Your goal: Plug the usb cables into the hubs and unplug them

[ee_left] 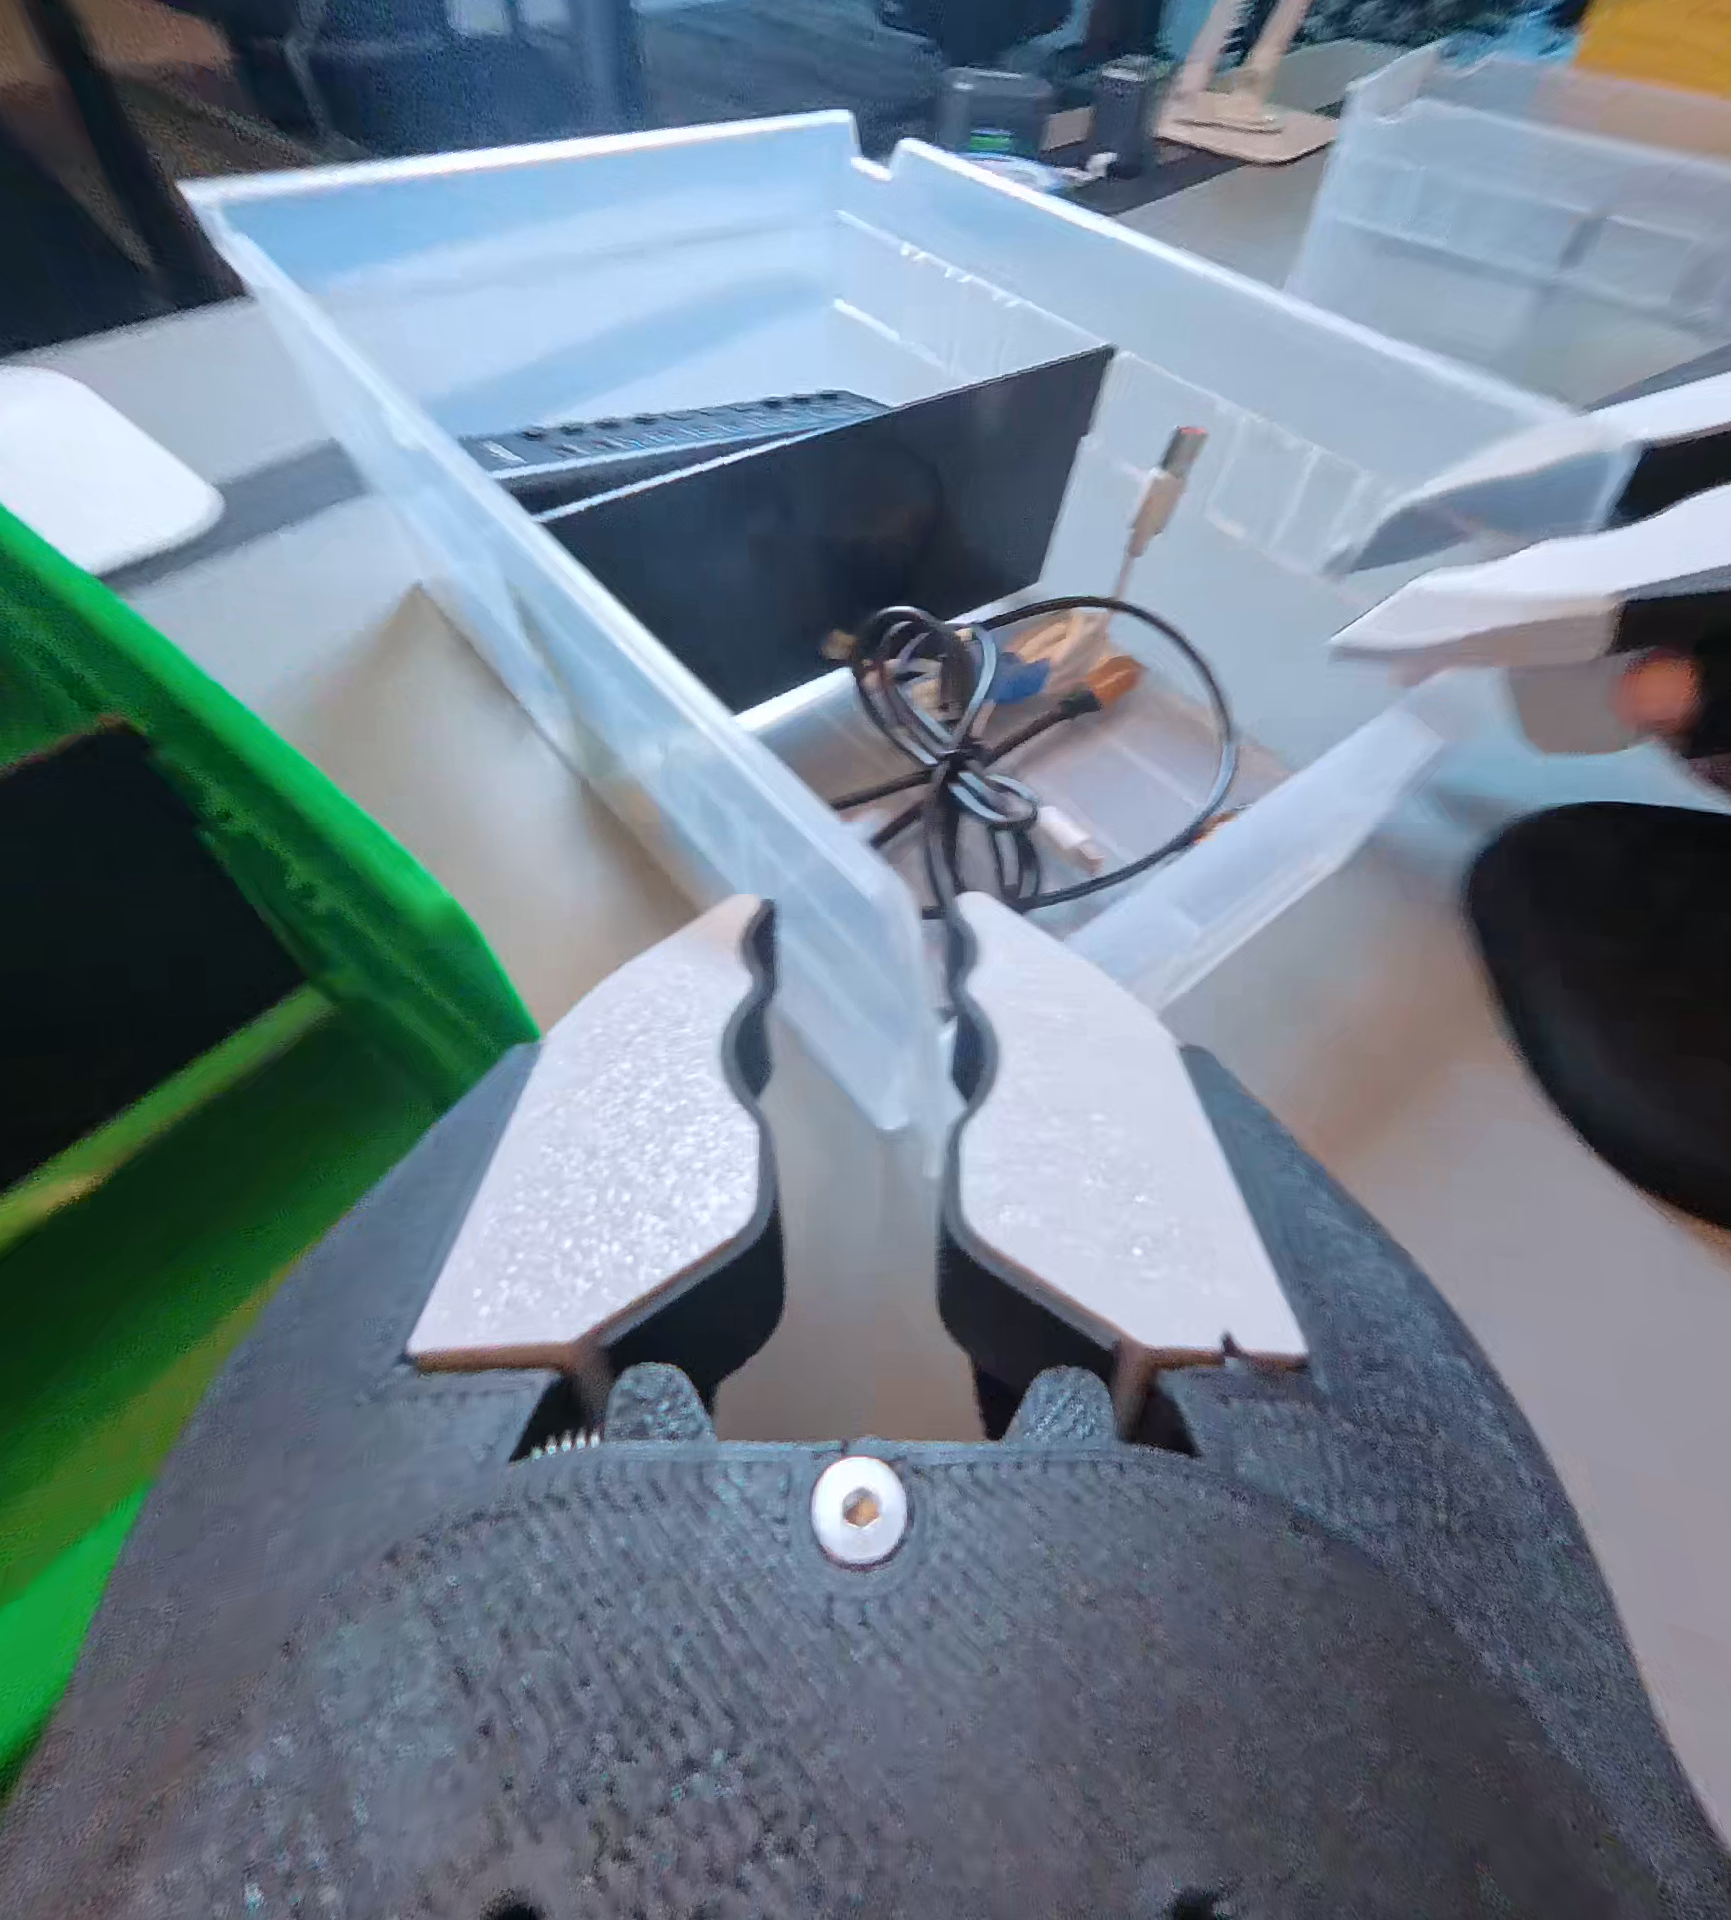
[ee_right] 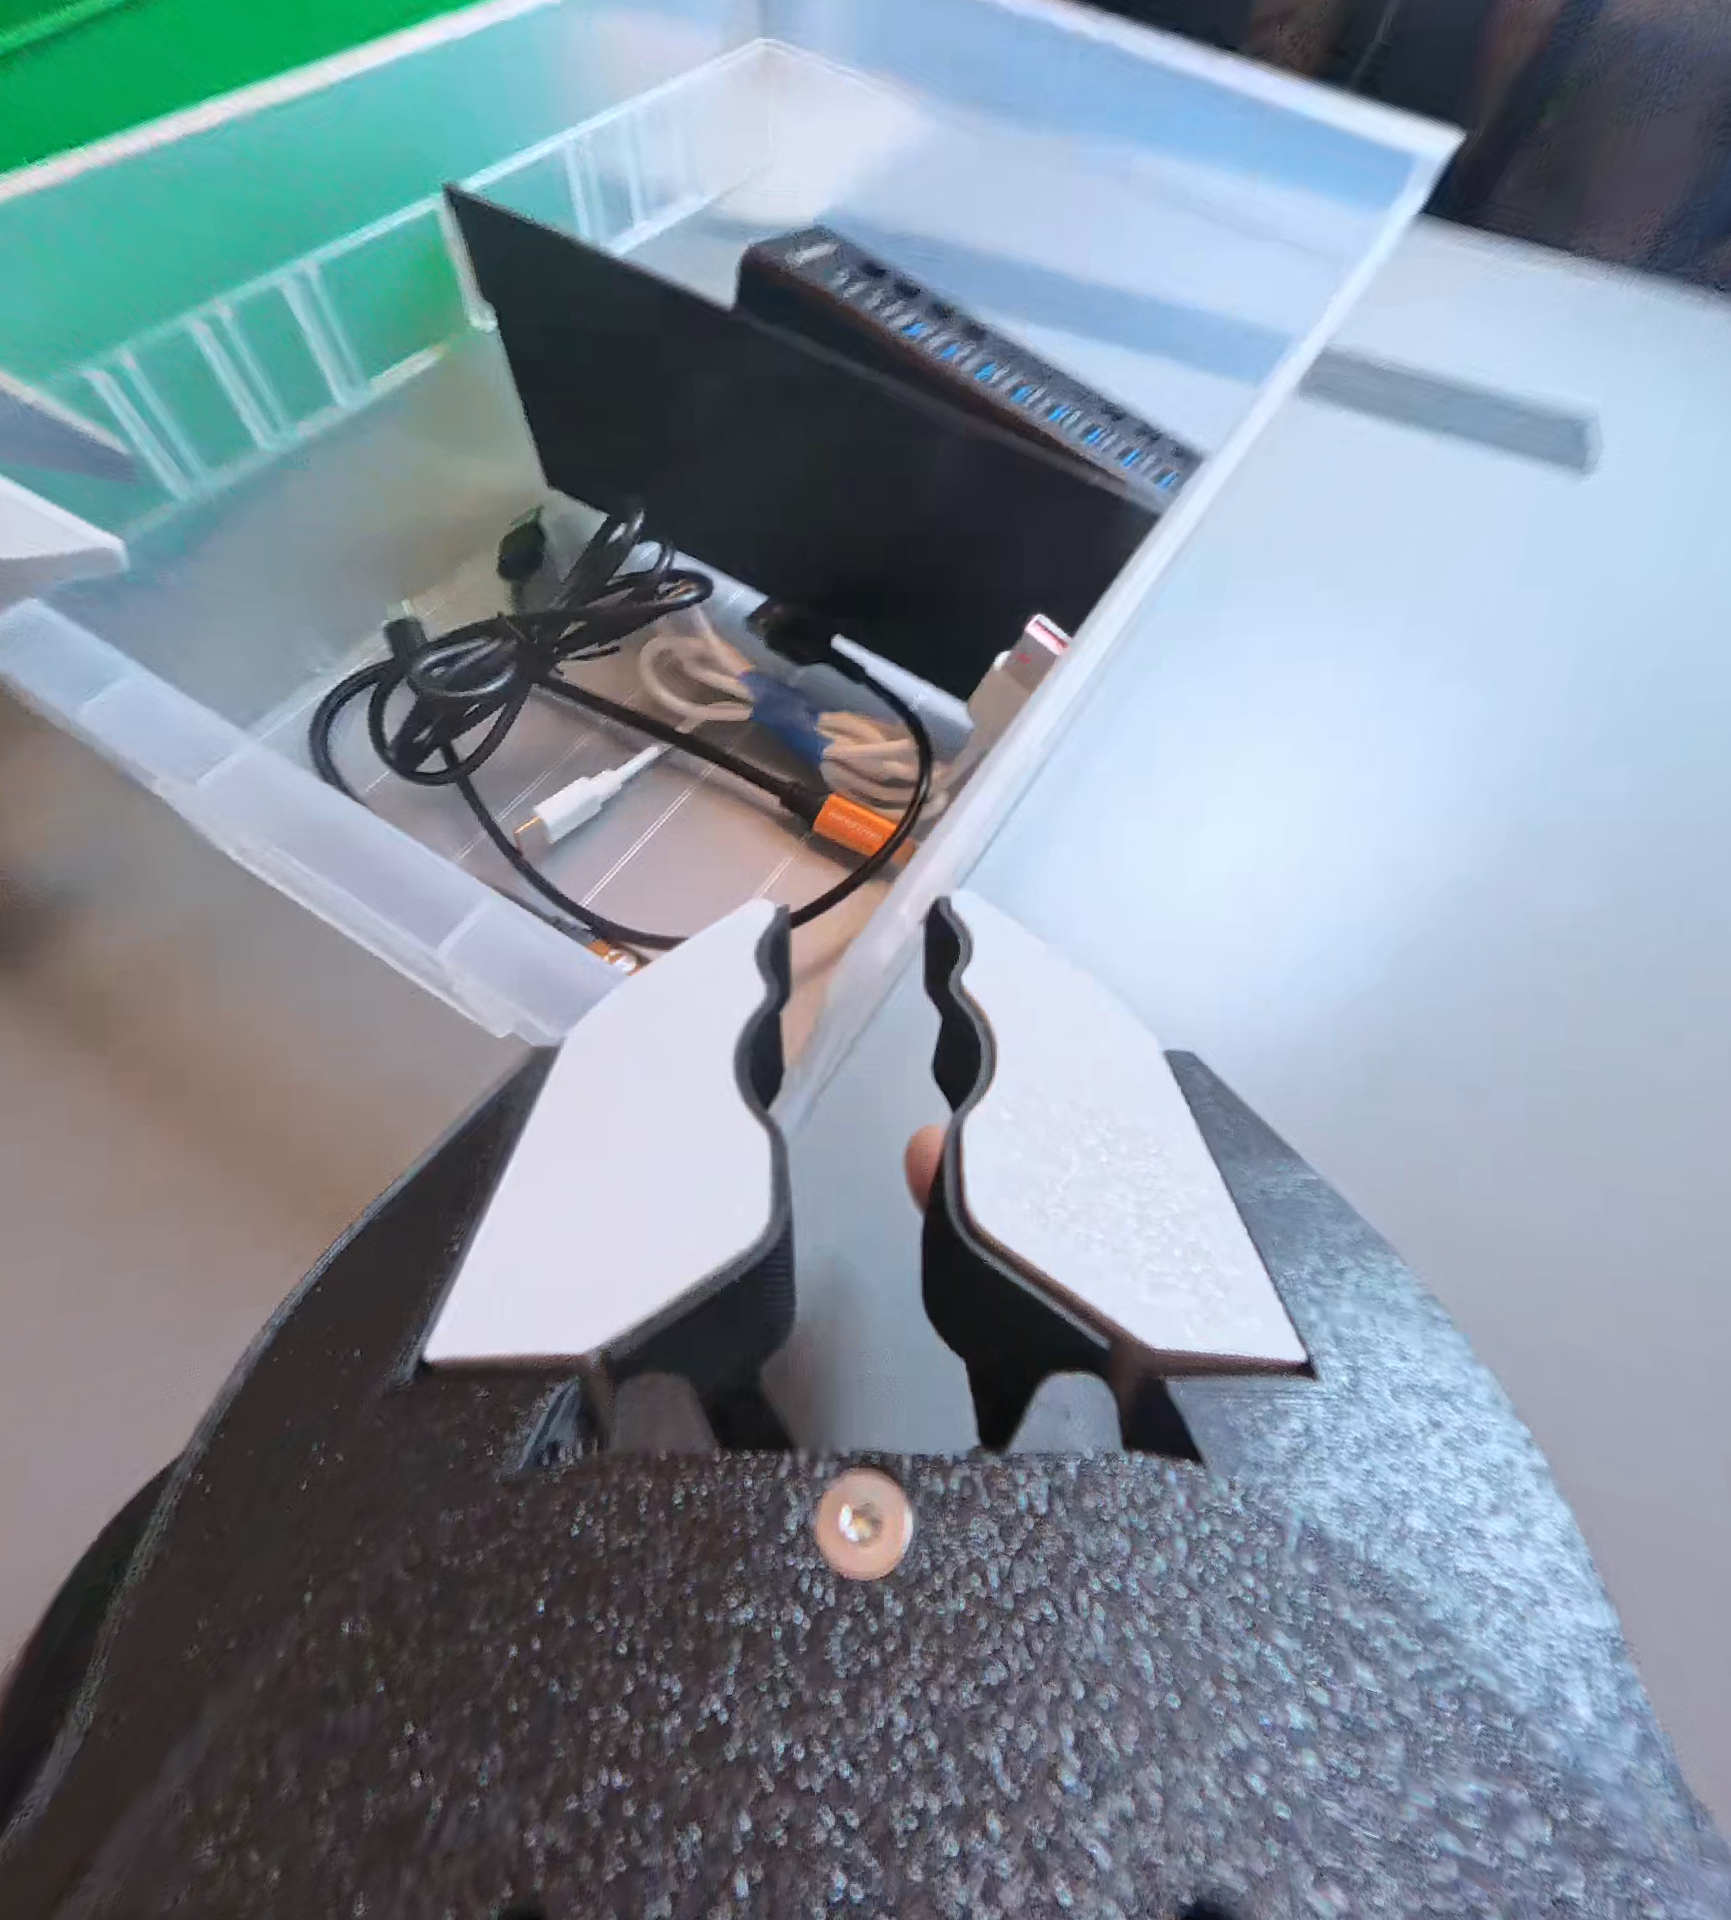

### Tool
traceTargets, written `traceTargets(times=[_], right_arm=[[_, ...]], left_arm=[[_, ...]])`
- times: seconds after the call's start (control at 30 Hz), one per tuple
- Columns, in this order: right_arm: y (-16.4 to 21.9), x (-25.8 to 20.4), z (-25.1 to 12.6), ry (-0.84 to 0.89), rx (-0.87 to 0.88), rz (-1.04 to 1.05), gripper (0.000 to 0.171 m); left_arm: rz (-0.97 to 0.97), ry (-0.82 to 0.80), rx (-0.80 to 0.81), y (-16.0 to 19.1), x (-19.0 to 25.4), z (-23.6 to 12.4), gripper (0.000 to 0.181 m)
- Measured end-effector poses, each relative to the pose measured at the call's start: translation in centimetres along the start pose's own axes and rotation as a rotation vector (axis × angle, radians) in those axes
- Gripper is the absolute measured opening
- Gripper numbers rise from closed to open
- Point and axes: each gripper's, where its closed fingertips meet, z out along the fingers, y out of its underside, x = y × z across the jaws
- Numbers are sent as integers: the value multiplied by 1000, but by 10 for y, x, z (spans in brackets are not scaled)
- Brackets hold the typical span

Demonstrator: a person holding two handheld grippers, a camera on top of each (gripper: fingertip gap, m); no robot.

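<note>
In the left wrist view, we see our left gripper with its jaws spread, straddling the near corner wall of a clear plastic bin on the tabletop. They hold nothing. Inside the bin, a black divider stands upright; behind it lies a black USB hub, and in front of it lies a tangle of black cables. A green box sits to the left. The right gripper shows at the right edge.

In the right wrist view, our right gripper hovers at the bin's near corner, jaws spread and empty. The hub leans behind the divider; the black cables, a white cable and an orange-tipped plug rest in the front compartment.
</note>
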Motion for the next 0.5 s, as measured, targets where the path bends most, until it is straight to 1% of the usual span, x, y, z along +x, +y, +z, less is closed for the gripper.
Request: traceTargets(times=[0.03, 0.13, 0.3, 0.4, 0.5], right_arm=[[-2, 3, 0, 42, 10, -42, 22], [-7, 1, -11, 107, 45, -145, 16], [-20, -14, -47, 167, 171, -199, 11], [-34, -28, -74, 188, 264, -215, 10], [-64, -50, -105, 181, 378, -280, 10]], left_arm=[[33, -33, 16, -2, -3, 3, 26], [120, -135, 58, -8, -6, -1, 18], [164, -125, 108, -24, 8, -27, 15], [206, -147, 178, -38, 19, -54, 13], [251, -178, 258, -62, 24, -94, 13]])
